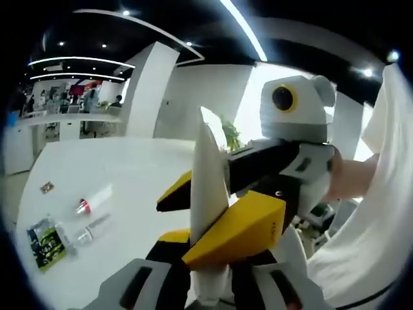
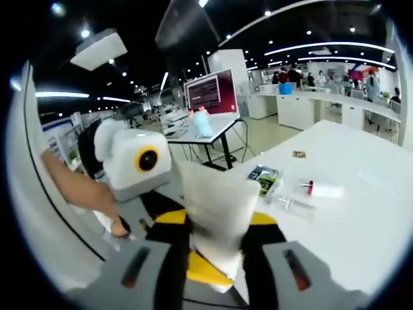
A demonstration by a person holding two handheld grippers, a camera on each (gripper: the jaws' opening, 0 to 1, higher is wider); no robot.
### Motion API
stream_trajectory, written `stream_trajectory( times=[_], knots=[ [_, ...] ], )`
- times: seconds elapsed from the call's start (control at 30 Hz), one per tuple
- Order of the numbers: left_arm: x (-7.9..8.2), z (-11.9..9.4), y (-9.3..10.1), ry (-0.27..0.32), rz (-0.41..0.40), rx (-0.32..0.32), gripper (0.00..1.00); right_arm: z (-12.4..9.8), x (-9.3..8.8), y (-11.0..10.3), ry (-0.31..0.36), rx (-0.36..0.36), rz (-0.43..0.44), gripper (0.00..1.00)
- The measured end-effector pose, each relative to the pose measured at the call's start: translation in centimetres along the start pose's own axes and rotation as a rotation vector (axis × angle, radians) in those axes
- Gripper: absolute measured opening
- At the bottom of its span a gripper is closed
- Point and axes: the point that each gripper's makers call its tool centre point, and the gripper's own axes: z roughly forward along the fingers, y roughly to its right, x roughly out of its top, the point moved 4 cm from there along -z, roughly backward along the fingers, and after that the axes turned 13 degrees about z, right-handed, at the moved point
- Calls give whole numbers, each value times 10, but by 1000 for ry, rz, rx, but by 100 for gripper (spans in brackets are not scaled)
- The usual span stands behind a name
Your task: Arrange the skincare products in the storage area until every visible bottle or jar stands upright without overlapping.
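Both hand-held grippers, left point(image 1: 216, 213) and right point(image 2: 216, 255), jointly pinch one white tube point(image 2: 216, 206), well apart from the sachet point(image 2: 264, 179) on the table point(image 2: 361, 219). Step: carrying the tube. Next: stand it upright near the sachet.

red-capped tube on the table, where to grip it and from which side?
Grip the red-capped tube across its pale body, not the small red cap, coming down from above with the jaws straddling its length. It lies flat on the white table, so there is no room under it, and the body looks like the widest, longest part. The clear vial lies close beside it, so keep the jaws narrow.
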Motion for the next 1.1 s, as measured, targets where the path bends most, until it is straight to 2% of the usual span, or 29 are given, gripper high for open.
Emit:
stream_trajectory(
  times=[0.13,0.17,0.2,0.23,0.27,0.3,0.33,0.4,0.6,0.67,0.77,0.8,0.9,0.93,0.97,1.1],
  knots=[
    [-1,-2,-4,13,-15,62,28,-2,3,2,25,2,5,25],
    [-3,-2,-1,15,-8,60,33,-2,4,2,32,4,-10,15],
    [-5,-1,6,2,23,11,35,-4,5,5,26,-3,-42,12],
    [-3,0,-5,28,-13,127,34,-5,5,6,15,16,-8,11],
    [-4,-1,1,21,19,75,33,-4,5,6,17,30,-3,11],
    [-5,-1,1,18,46,85,33,-5,5,6,22,41,-7,11],
    [-5,1,0,20,32,92,33,-5,5,5,26,47,-34,11],
    [-6,4,-1,6,6,89,33,-4,4,6,-8,49,-54,11],
    [-5,2,-6,20,2,95,33,-3,8,6,-7,94,-94,11],
    [-4,0,-6,32,-3,82,33,-4,8,2,-20,136,-149,11],
    [-1,-3,-3,68,-34,24,33,-7,8,-5,-59,211,-201,11],
    [1,-4,0,87,-51,-15,32,-9,8,-8,-70,244,-226,11],
    [4,-5,6,120,-101,-99,33,-14,11,-19,-93,336,-224,11],
    [4,-5,7,121,-97,-110,33,-15,12,-22,-100,367,-237,11],
    [5,-4,11,134,-59,-144,32,-15,12,-25,-112,382,-251,11],
    [4,-4,14,127,-28,-158,28,-12,8,-28,-147,403,-274,11]
  ],
)
